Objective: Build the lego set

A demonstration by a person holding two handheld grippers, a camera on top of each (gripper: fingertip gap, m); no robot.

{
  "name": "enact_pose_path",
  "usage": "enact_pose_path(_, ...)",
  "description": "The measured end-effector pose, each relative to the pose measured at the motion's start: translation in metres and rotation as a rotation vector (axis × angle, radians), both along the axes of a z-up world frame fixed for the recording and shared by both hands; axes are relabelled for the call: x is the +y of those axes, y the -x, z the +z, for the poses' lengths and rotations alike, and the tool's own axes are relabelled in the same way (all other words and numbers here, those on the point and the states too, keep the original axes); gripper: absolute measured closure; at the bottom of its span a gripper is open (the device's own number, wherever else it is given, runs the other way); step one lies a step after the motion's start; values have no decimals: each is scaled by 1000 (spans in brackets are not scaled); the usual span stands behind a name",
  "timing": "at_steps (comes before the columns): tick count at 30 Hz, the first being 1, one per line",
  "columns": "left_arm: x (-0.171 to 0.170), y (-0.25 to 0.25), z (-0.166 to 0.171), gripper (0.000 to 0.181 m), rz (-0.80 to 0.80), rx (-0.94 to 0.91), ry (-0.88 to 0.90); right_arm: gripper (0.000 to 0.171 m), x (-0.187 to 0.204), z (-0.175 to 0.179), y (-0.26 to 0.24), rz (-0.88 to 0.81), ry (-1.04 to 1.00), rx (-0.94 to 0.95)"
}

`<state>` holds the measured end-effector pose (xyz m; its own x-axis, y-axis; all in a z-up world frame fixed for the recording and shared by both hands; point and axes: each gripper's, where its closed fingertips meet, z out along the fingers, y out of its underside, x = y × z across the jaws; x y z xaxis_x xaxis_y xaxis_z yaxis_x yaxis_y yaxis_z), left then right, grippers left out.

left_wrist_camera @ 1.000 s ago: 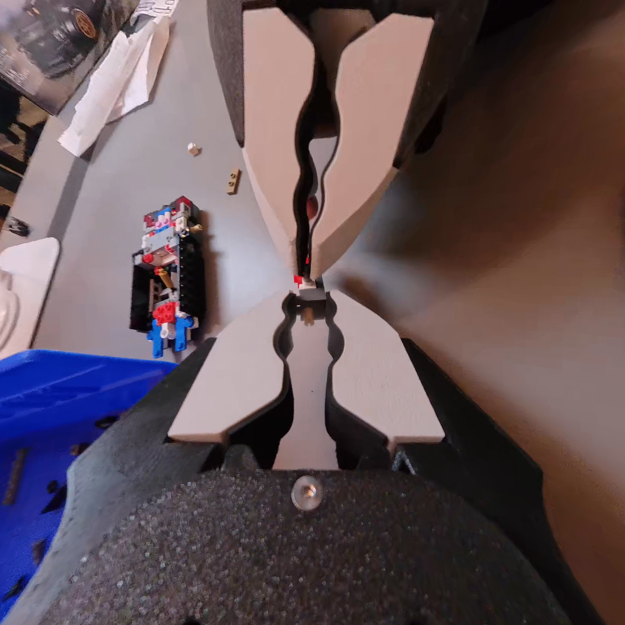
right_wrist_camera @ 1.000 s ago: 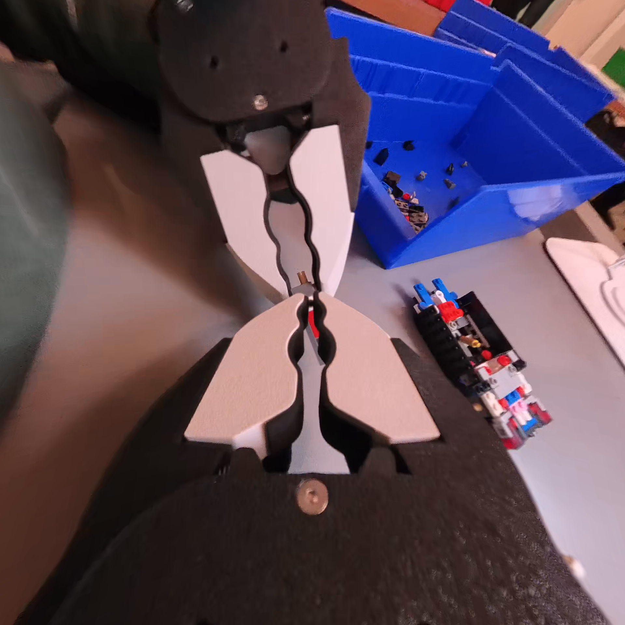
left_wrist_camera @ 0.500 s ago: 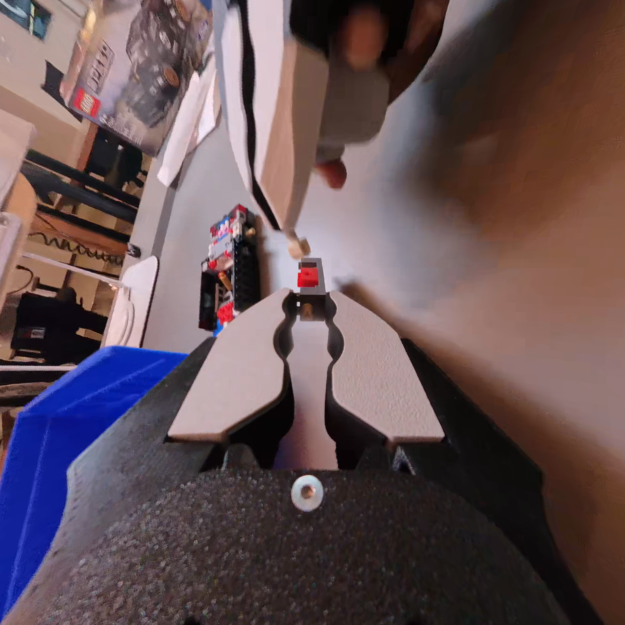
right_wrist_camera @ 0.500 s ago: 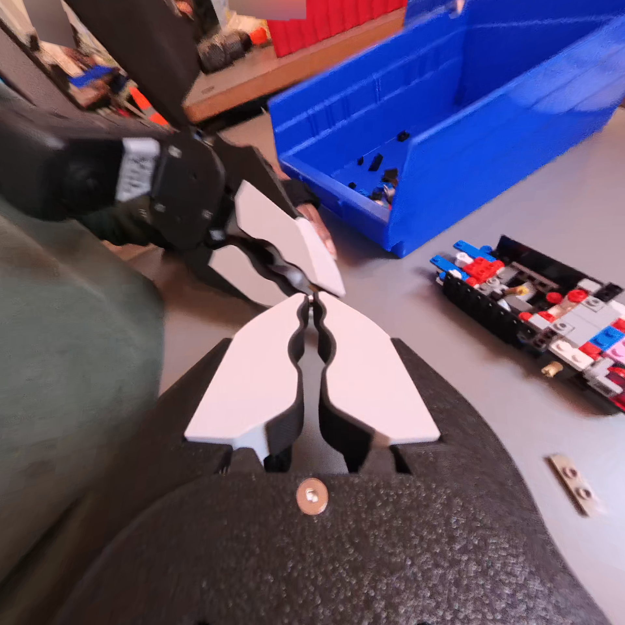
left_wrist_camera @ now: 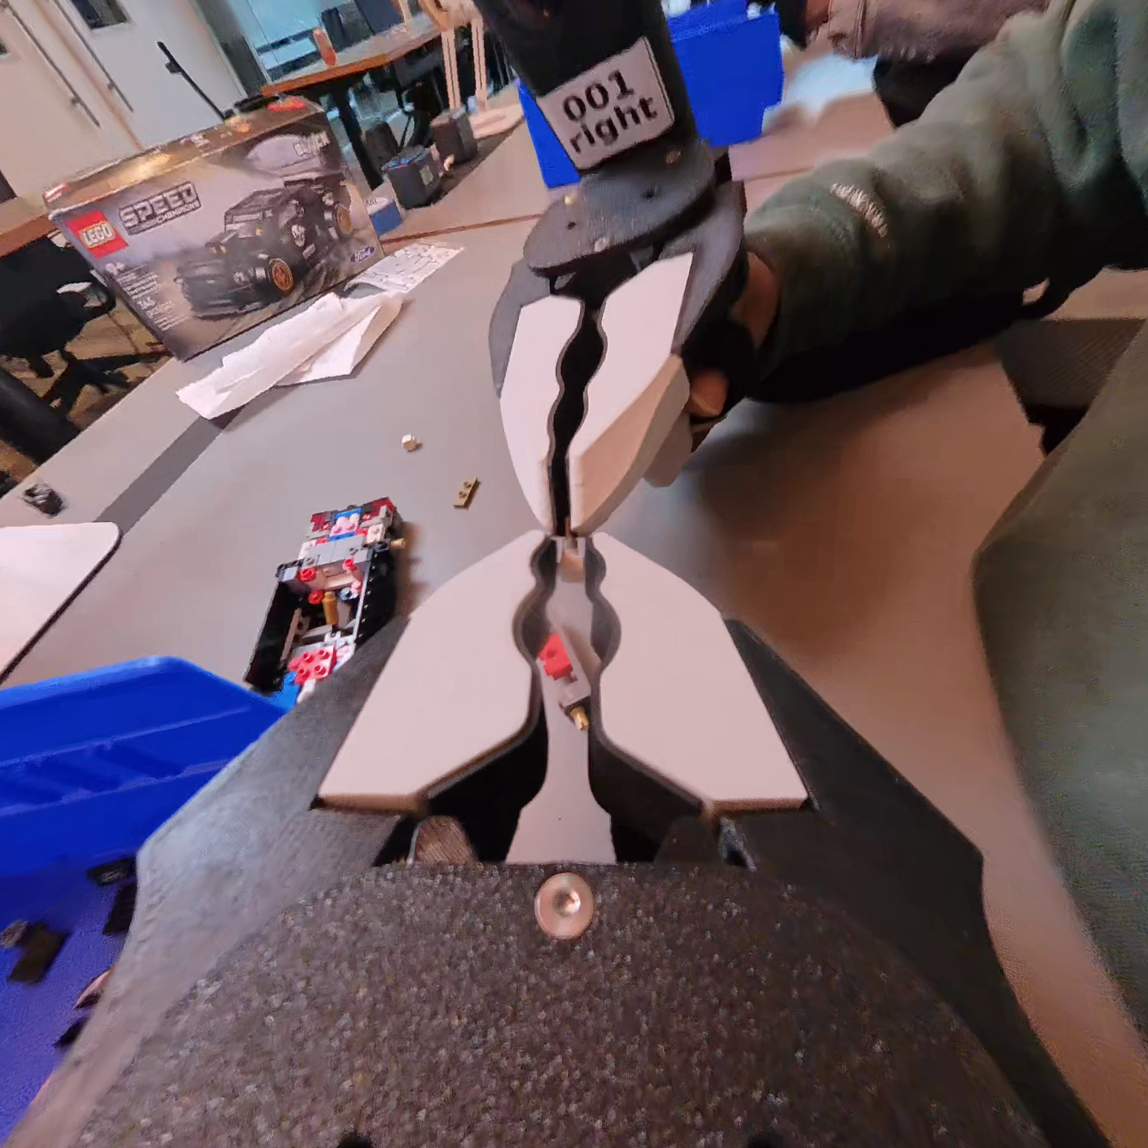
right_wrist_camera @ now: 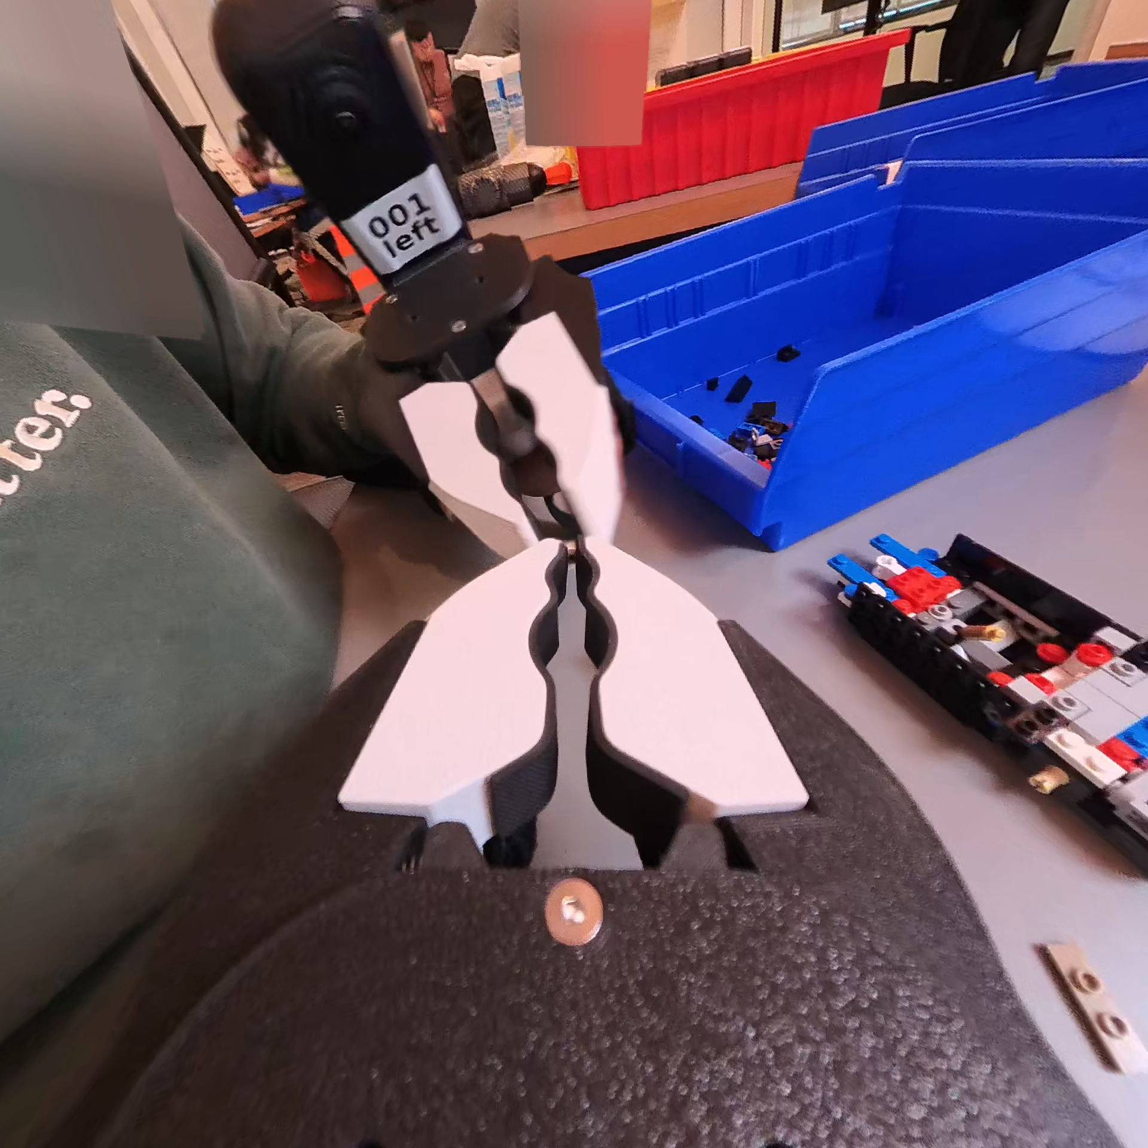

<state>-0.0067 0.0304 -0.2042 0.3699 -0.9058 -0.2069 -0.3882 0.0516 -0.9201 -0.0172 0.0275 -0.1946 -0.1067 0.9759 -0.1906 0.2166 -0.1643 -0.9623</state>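
My left gripper (left_wrist_camera: 568, 550) is shut on a small grey and red sub-assembly (left_wrist_camera: 562, 668) with a tan pin at its near end; it lies lengthwise between the fingers. My right gripper (right_wrist_camera: 571, 553) is shut on a tiny tan piece (right_wrist_camera: 570, 549) at its tips. The two grippers meet tip to tip above the grey table (left_wrist_camera: 261, 472). The right gripper (left_wrist_camera: 562, 525) comes down from above in the left wrist view. The left gripper (right_wrist_camera: 568, 534) shows in the right wrist view. The part-built black lego car chassis (left_wrist_camera: 335, 590) (right_wrist_camera: 1006, 671) lies on the table.
A blue bin (right_wrist_camera: 870, 497) (left_wrist_camera: 93, 745) holds several loose pieces. A tan plate (left_wrist_camera: 466, 492) (right_wrist_camera: 1093, 1006) and a small white piece (left_wrist_camera: 410, 442) lie loose. The set's box (left_wrist_camera: 211, 248), paper sheets (left_wrist_camera: 298, 354) and a white tray (left_wrist_camera: 43, 578) are farther off. A green sleeve (left_wrist_camera: 901, 248) is close by. Only a small space, under 4 cm, lies between the two pairs of fingers.
Half a second ago the grippers were apart, the tan piece clear of the grey and red assembly. Now the tips touch again, and both views have tilted up toward the room.
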Motion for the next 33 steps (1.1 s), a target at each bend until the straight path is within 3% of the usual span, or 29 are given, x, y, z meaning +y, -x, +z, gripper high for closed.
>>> enact_pose_path(8, -8, -1, 21, 173, -37, 8, -23, 170, -10, 30, -5, 96, 143, 179)
enact_pose_path(10, 2, 14, 3, 173, 26, 154, -71, 171, -2, 70, -22, 106, 242, 389)
enact_pose_path(12, 10, 29, 2, 173, 71, 128, -51, 171, 13, 88, -38, 34, 156, 434)
enact_pose_path(15, 34, 51, 32, 173, 201, 86, -129, 171, 16, 82, -42, -21, 52, 381)
enact_pose_path(19, 46, 74, 32, 174, 292, 141, -198, 171, 17, 64, -31, -26, 47, 298)
enact_pose_path(23, 33, 53, 32, 174, 220, 158, -246, 170, 17, 36, -9, -99, -29, 149)
enact_pose_path(26, 26, 35, 27, 174, 195, 226, -342, 146, 10, 28, 3, -92, 37, 109)
enact_pose_path(33, 16, 16, 22, 174, 168, 331, -491, 156, 13, 22, 10, -110, 198, 83)
